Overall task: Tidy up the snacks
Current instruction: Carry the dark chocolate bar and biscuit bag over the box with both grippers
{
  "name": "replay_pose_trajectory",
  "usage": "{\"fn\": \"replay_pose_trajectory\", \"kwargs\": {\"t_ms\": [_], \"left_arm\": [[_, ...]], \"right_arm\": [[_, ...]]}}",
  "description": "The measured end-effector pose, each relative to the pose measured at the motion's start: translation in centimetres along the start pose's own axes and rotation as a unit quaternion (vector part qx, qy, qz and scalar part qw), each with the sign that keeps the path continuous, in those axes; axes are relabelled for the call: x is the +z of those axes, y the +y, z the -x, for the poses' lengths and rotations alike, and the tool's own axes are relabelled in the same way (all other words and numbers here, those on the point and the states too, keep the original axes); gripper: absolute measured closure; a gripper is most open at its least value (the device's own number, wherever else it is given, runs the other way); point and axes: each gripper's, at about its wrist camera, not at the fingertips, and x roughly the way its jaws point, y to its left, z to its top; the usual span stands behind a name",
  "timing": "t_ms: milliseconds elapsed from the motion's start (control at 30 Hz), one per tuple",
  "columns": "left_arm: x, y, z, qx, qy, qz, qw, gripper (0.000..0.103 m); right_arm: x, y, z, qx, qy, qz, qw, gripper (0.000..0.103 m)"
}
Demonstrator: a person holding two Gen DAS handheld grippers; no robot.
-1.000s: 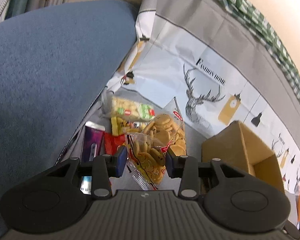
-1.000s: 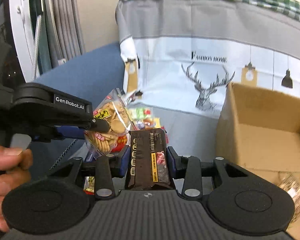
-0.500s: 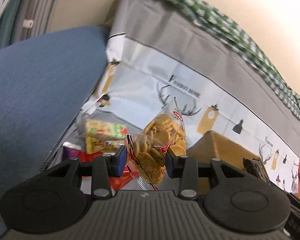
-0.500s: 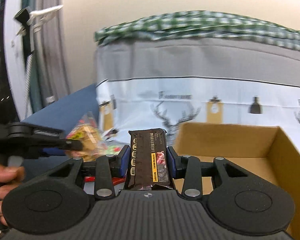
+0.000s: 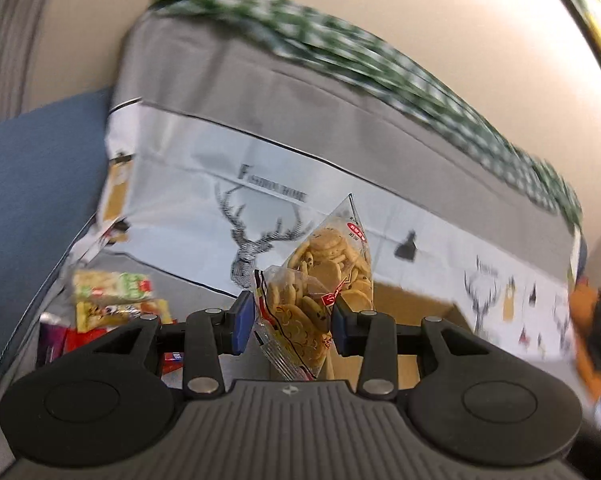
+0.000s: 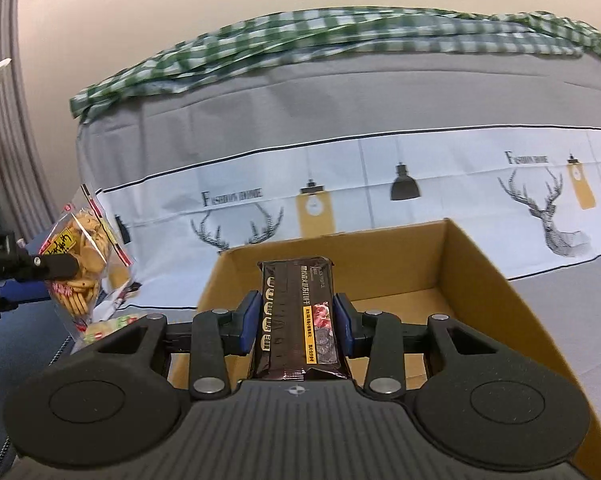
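Right claw (image 6: 295, 326) clamped on the dark snack bar (image 6: 296, 320), long axis pointing forward along the fingers, out over the open cardboard box (image 6: 476, 280); box floor lies directly below and ahead. Likely next: lower and release.

Left claw (image 5: 293, 322) clamped on the cookie bag (image 5: 320, 276), held aloft left of the box, farther off. Loose snacks (image 5: 112, 300) remain on the bed.

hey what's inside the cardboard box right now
The cardboard box shows bare brown floor and walls where visible. The right gripper, holding the dark snack packet at the box's near rim, hides the near part of the floor, so that part can't be checked.
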Motion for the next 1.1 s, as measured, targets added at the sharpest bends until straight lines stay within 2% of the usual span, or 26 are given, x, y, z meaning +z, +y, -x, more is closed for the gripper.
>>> {"fn": "replay_pose_trajectory", "kwargs": {"t_ms": [367, 700, 1100], "left_arm": [[-1.9, -1.3, -3.6, -0.05, 0.022, -0.009, 0.9985, 0.06], [-3.2, -4.5, -3.7, -0.109, 0.022, -0.047, 0.9926, 0.06], [-4.1, -5.6, -4.0, -0.124, 0.035, -0.057, 0.9899, 0.06]], "right_arm": [[0.3, -2.4, 0.6, -0.034, -0.015, -0.007, 0.999, 0.062], [0.3, -3.4, 0.0, -0.063, -0.016, -0.021, 0.998, 0.062], [0.2, -3.8, -0.2, -0.077, -0.014, -0.025, 0.997, 0.062]]}}
